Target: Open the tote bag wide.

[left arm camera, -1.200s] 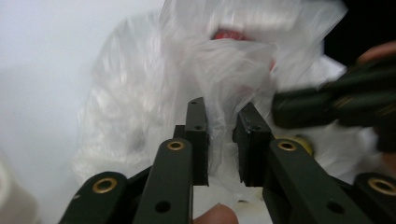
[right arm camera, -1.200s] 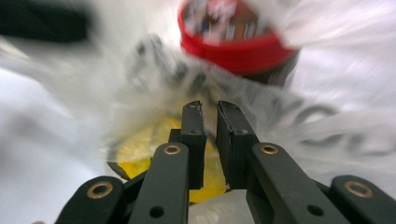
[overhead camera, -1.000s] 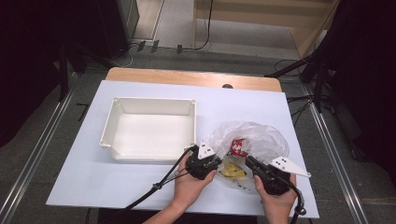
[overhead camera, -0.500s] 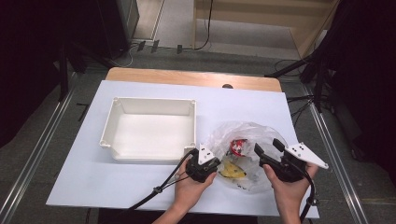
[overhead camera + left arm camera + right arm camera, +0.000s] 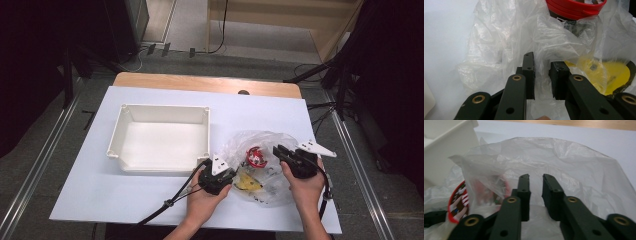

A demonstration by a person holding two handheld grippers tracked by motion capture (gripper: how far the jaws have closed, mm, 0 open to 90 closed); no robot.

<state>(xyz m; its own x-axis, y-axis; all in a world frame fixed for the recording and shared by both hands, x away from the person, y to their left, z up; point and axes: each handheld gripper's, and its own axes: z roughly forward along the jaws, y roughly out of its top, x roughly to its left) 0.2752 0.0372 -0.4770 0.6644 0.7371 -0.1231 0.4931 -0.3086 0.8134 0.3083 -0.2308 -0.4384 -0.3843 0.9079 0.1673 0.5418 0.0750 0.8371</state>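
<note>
Jaws of both grippers point(image 5: 227, 176) point(image 5: 281, 152) seemingly pinch plastic bag point(image 5: 270, 142).

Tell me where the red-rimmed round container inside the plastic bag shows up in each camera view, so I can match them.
High view: the red-rimmed container lies right of centre, between the two grippers, inside the clear plastic bag.
Left gripper view: top edge, right of centre, beyond the jaws.
Right gripper view: lower left, seen blurred through the film.
Shared landmark: the crumpled clear bag itself, which wraps the container in all three.

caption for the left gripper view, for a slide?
Left gripper pinching the clear plastic bag, red-lidded container and yellow item inside.
</note>
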